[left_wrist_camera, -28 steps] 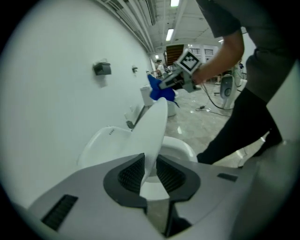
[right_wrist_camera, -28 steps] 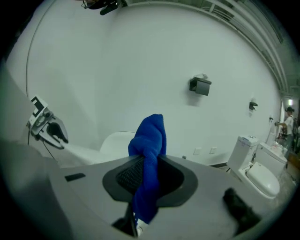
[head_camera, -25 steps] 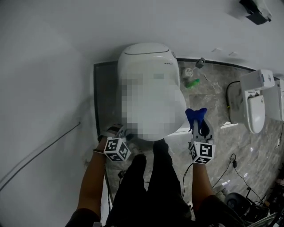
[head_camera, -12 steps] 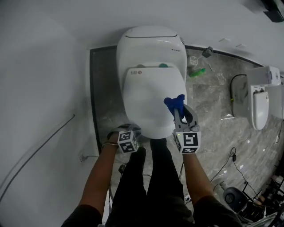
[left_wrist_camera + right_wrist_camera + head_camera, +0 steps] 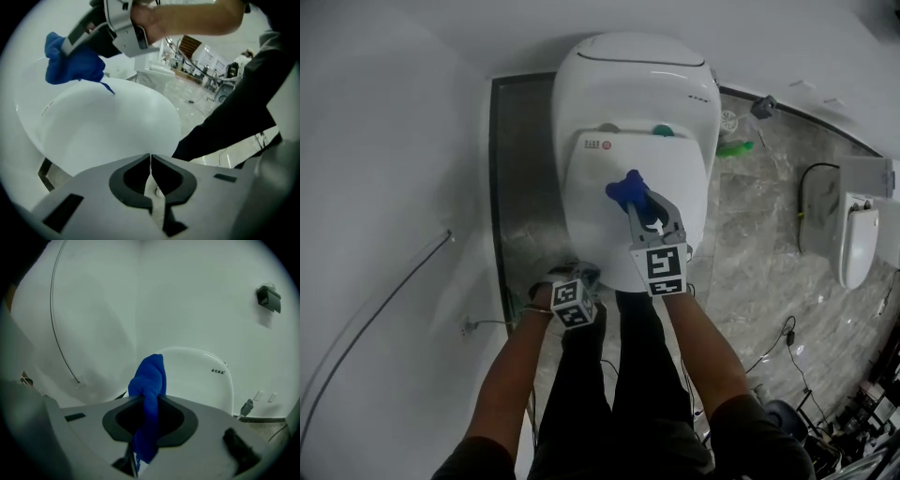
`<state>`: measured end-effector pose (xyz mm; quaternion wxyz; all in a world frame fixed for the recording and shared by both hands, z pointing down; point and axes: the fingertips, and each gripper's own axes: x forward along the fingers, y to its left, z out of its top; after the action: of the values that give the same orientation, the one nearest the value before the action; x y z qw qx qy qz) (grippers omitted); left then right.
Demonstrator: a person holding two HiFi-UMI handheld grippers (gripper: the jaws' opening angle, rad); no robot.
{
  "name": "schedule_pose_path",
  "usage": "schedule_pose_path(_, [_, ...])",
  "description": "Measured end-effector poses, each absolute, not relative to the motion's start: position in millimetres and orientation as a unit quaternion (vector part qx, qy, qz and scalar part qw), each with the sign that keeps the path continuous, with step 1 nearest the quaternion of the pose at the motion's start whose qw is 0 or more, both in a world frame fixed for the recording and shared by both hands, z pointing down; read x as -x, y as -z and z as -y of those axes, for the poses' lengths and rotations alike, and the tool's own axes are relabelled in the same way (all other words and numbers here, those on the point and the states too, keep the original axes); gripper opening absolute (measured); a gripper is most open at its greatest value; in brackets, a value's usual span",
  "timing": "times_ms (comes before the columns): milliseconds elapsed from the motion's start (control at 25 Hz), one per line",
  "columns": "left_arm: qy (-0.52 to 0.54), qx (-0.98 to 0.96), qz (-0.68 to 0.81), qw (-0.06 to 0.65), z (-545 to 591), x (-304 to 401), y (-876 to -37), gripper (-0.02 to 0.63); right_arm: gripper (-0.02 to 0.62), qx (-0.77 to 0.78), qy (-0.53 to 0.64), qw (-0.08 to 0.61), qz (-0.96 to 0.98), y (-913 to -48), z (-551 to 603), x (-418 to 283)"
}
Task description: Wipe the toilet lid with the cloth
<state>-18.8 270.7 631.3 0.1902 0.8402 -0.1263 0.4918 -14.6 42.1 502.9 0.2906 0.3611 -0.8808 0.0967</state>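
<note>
Both pairs of jaws meet: my right gripper [image 5: 150, 401] pinches the cloth [image 5: 149, 373] over the toilet lid [image 5: 592, 230]; the left gripper [image 5: 150, 160], near left, just closed empty. Wiping drag could tug the cloth free.

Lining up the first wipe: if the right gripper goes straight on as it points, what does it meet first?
Most likely the toilet lid, towards its back end; the blue cloth clamped in the right gripper would touch first. Depth is unclear.
</note>
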Motion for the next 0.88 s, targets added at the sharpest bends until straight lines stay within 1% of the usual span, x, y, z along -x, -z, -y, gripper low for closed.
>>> schedule_pose_path(160, [-0.369, -0.853, 0.229, 0.290, -252.3, 30.6, -596.0, 0.020, 0.069, -0.355, -0.096, 0.294, 0.882, -523.7, -26.4, 42.7])
schedule_pose_path(280, [-0.236, -0.832, 0.359, 0.351, -201.7, 65.3, -555.2, 0.020, 0.069, -0.340, -0.106, 0.295, 0.887, -538.4, -15.6, 71.3])
schedule_pose_path(360, [-0.145, -0.791, 0.463, 0.372, -156.5, 105.8, -533.1, 0.018, 0.069, -0.328, -0.100, 0.296, 0.891, -546.4, -7.8, 91.8])
schedule_pose_path(440, [-0.082, -0.737, 0.556, 0.375, -115.7, 150.0, -521.6, 0.018, 0.069, -0.323, -0.084, 0.300, 0.893, -551.7, 2.3, 109.0])
schedule_pose_path(520, [-0.067, -0.691, 0.622, 0.362, -84.5, 186.8, -520.4, 0.015, 0.069, -0.318, -0.072, 0.313, 0.892, -558.5, 10.8, 123.4])
schedule_pose_path(640, [-0.098, -0.656, 0.668, 0.337, -51.3, 216.6, -529.4, 0.014, 0.069, -0.314, -0.057, 0.363, 0.876, -581.8, 18.7, 131.7])
schedule_pose_path(720, [-0.125, -0.651, 0.674, 0.325, -36.2, 221.6, -538.8, 0.014, 0.069, -0.313, -0.045, 0.399, 0.861, -599.8, 22.1, 127.9])
schedule_pose_path(760, [-0.136, -0.652, 0.673, 0.321, -30.9, 220.9, -543.7, 0.014, 0.069, -0.312, -0.039, 0.406, 0.858, -604.9, 22.8, 126.1])
schedule_pose_path(880, [-0.158, -0.658, 0.665, 0.316, -22.7, 213.8, -555.4, 0.014, 0.069, -0.310, -0.023, 0.404, 0.860, -607.7, 22.5, 125.3])
